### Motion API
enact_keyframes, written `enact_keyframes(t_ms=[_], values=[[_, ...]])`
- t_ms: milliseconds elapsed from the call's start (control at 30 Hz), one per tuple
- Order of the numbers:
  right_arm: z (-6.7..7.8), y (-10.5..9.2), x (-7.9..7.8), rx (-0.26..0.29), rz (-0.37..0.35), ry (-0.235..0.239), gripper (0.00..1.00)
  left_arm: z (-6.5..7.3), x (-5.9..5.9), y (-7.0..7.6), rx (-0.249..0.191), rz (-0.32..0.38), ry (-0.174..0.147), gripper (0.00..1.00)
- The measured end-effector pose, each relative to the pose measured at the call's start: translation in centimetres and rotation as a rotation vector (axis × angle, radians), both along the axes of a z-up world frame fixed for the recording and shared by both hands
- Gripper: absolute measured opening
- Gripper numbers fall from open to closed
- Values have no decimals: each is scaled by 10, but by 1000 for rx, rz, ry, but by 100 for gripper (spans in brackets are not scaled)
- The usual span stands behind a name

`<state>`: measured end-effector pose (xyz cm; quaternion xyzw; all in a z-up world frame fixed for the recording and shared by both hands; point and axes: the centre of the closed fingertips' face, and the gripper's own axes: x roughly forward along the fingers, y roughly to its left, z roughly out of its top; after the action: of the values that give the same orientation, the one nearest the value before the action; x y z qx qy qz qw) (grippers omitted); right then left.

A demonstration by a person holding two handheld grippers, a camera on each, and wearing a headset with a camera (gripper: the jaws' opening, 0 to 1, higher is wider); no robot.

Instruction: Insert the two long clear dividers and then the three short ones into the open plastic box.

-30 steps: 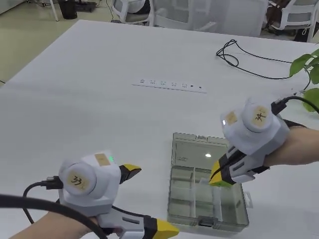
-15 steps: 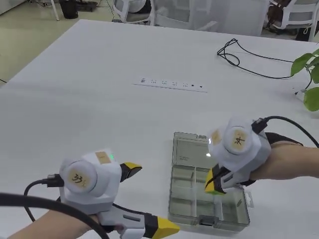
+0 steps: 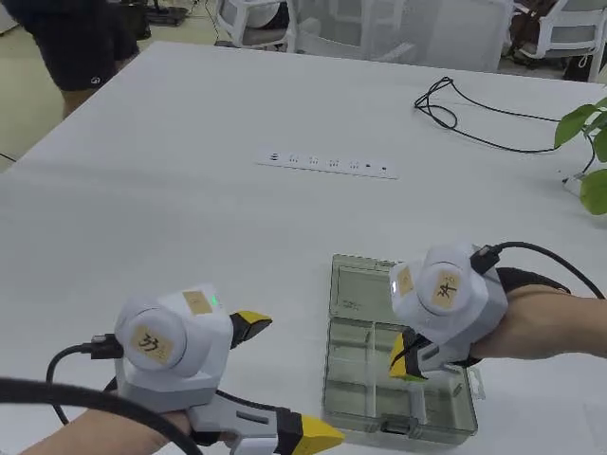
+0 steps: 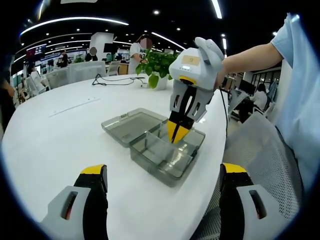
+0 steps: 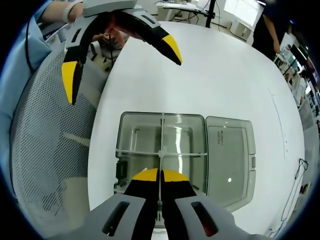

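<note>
One white table (image 3: 190,142), plastic box (image 3: 365,284), office chairs (image 3: 251,19)

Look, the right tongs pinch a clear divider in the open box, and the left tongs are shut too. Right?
Not quite: the left tongs are open, tips wide apart with nothing between them, as the left gripper view shows. The right tongs do pinch a clear divider in the open box.

Left gripper (image 3: 289,378) jaws wide; right gripper (image 5: 160,176) pinched.
</note>
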<state>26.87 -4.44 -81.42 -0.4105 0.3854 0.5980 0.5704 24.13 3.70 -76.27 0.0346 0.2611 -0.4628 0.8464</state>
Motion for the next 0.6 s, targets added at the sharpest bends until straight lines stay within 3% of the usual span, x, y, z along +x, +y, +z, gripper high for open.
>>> enact_keyframes(t_ms=[233, 500, 567, 600], values=[[0, 0, 0, 3, 2, 8, 2, 0, -2, -3, 1, -9, 1, 95], [-2, -1, -2, 13, 51, 1, 3, 2, -1, -4, 0, -13, -3, 95], [-5, -4, -1, -2, 64, -13, 8, 2, -1, -4, 0, -14, -3, 94], [-5, -4, -2, 18, 71, -10, 14, 2, -1, -4, 0, -13, -1, 94]])
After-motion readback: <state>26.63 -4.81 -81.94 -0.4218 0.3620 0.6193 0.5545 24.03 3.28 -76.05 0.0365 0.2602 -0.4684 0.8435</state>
